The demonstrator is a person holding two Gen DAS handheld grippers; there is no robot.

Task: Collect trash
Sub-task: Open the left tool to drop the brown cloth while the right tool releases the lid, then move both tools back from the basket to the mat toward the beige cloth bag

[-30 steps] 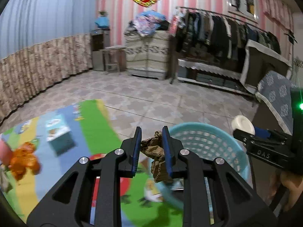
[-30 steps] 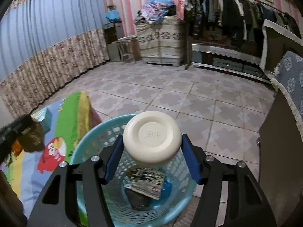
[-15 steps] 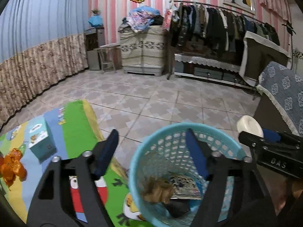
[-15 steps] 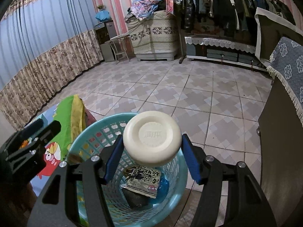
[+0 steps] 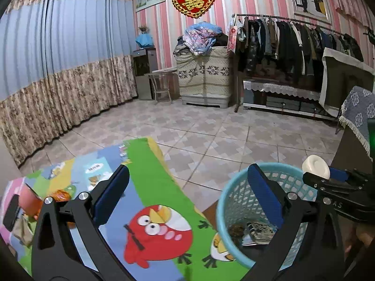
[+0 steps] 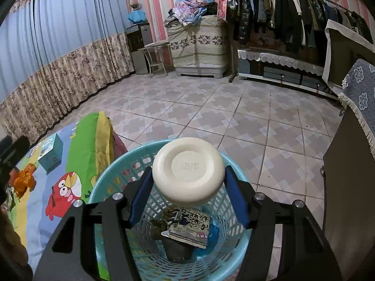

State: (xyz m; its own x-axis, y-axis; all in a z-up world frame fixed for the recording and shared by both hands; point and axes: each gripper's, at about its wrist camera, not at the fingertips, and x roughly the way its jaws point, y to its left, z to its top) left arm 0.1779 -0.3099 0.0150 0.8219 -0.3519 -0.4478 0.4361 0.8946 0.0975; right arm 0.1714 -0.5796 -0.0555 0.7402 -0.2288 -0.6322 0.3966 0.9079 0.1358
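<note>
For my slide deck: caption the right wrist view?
Right gripper holds a white round lid over the blue basket of trash.

Both wrist cameras look forward and down; the right sits close above the basket [image 6: 110, 171], the left beside it [image 5: 222, 201].

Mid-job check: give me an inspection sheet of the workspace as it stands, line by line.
Surface: cartoon-print play mat on a tiled floor.
Job's things: turquoise basket holds a printed packet and a brown crumpled scrap; white round puck is held above it.
Clutter: teal box and orange wrapper lie on the mat.
Grippers: left gripper jaws opening, nothing between them; right gripper shut on the puck.
Cables: nothing seen.
Surroundings: curtains, clothes rack, covered cabinet.
</note>
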